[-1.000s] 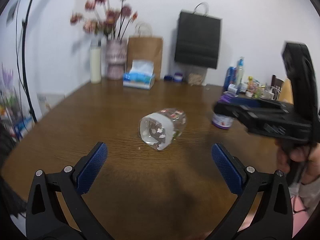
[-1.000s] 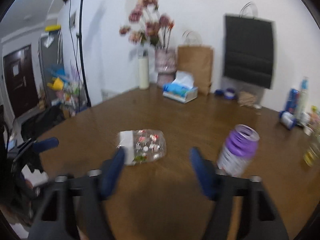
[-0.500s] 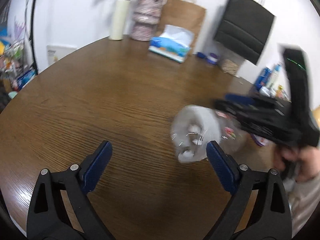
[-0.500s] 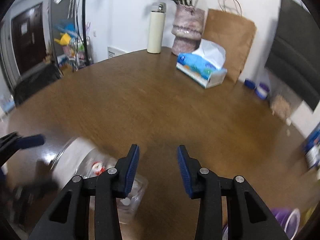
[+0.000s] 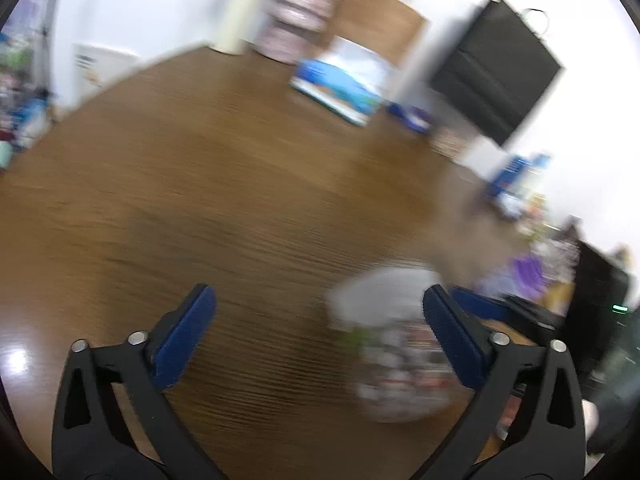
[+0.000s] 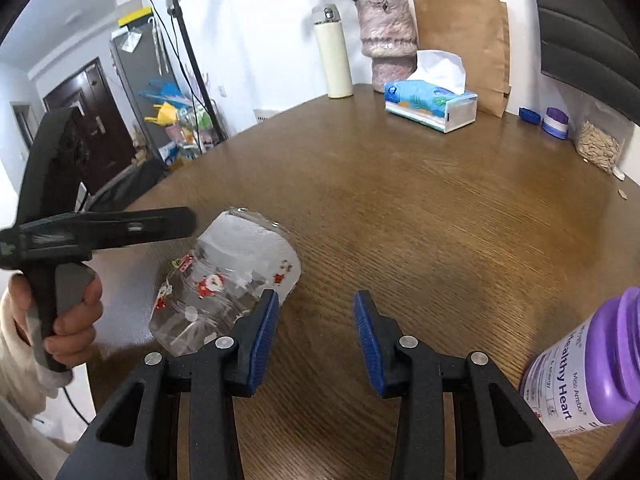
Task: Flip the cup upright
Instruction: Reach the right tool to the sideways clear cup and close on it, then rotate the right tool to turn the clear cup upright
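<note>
A clear glass cup (image 6: 232,280) with small Christmas pictures lies on its side on the brown wooden table (image 6: 420,208). In the right wrist view my right gripper (image 6: 316,332) is open and empty; its left finger sits just right of the cup. The left gripper's body reaches over the cup's upper left. In the blurred left wrist view the cup (image 5: 396,344) lies low right, behind the right finger of my open left gripper (image 5: 316,332), not between the fingers.
A purple-lidded supplement bottle (image 6: 592,368) stands close on the right. A tissue box (image 6: 432,104), pink vase (image 6: 386,40), white flask (image 6: 334,56), brown paper bag (image 6: 464,40) and small jars (image 6: 556,122) line the far edge.
Both grippers have closed in on the cup. The left view swung left and down, so the cup moved to its lower right. The right gripper has narrowed and sits beside the cup.
</note>
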Available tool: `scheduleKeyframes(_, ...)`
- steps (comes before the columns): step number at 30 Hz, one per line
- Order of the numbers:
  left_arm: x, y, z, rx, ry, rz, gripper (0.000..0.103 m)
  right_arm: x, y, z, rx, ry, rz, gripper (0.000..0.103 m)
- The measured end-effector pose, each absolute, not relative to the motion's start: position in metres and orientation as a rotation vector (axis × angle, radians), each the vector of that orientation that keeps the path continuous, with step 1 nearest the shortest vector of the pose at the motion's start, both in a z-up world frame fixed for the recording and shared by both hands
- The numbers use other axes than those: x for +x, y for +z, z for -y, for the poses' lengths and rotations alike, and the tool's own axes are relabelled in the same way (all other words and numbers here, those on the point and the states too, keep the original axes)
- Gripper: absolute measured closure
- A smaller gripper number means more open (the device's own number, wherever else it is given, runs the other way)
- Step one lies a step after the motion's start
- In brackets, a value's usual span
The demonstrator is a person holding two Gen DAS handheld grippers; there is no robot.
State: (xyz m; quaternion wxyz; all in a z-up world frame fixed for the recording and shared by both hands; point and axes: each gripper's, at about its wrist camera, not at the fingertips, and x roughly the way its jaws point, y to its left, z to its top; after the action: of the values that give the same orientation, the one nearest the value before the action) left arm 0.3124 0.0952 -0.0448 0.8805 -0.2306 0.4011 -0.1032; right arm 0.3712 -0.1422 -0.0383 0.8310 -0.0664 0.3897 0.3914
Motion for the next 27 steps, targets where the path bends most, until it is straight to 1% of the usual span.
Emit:
scheduleKeyframes(2, 0.320, -0.047, -0.079, -0.468, -0.297, -0.905, 0.000, 0.374, -0.038, 0.143, -0.140, 0.844, -0.825, 0.059)
scheduleKeyframes(5, 0.330, -0.055, -0.063, -0.417, -0.280, -0.993, 0.000, 0.377, -0.038, 0.148, -0.155, 0.831, -0.807, 0.059)
scheduleKeyframes(8, 0.335, -0.064, -0.056, -0.440, -0.329, -1.038, 0.000, 0.376, -0.038, 0.153, -0.136, 0.824, -0.796, 0.059)
scheduleKeyframes(11, 0.341, -0.062, -0.045, -0.356, -0.378, -1.058, 0.002, 0.372, -0.037, 0.151, -0.179, 0.829, -0.777, 0.059)
scheduleKeyframes(12, 0.343, -0.062, -0.039, -0.329, -0.386, -1.066, 0.008, 0.372, -0.036, 0.151, -0.182, 0.833, -0.776, 0.059)
scheduleKeyframes(13, 0.344, -0.060, -0.033, -0.289, -0.403, -1.075, 0.019, 0.372, -0.035, 0.152, -0.177, 0.836, -0.774, 0.059)
scheduleKeyframes(14, 0.345, -0.060, -0.029, -0.254, -0.413, -1.080, 0.023, 0.372, -0.034, 0.154, -0.170, 0.836, -0.770, 0.058)
scheduleKeyframes(15, 0.346, -0.060, -0.026, -0.220, -0.413, -1.088, 0.030, 0.373, -0.031, 0.157, -0.163, 0.827, -0.763, 0.056)
scheduleKeyframes(16, 0.346, -0.059, -0.023, -0.191, -0.414, -1.096, 0.039, 0.373, -0.030, 0.158, -0.161, 0.819, -0.757, 0.049)
scheduleKeyframes(18, 0.351, -0.059, -0.019, -0.181, -0.449, -1.117, 0.038, 0.373, -0.024, 0.164, -0.150, 0.795, -0.734, 0.040)
scheduleKeyframes(21, 0.359, -0.058, -0.016, -0.162, -0.456, -1.157, 0.039, 0.373, -0.015, 0.173, -0.124, 0.775, -0.703, 0.039)
scheduleKeyframes(24, 0.366, -0.057, -0.016, -0.159, -0.458, -1.156, 0.044, 0.377, -0.008, 0.182, -0.087, 0.752, -0.694, 0.039)
scheduleKeyframes(27, 0.370, -0.041, -0.020, -0.166, -0.416, -1.044, 0.045, 0.381, 0.002, 0.190, -0.035, 0.759, -0.693, 0.039)
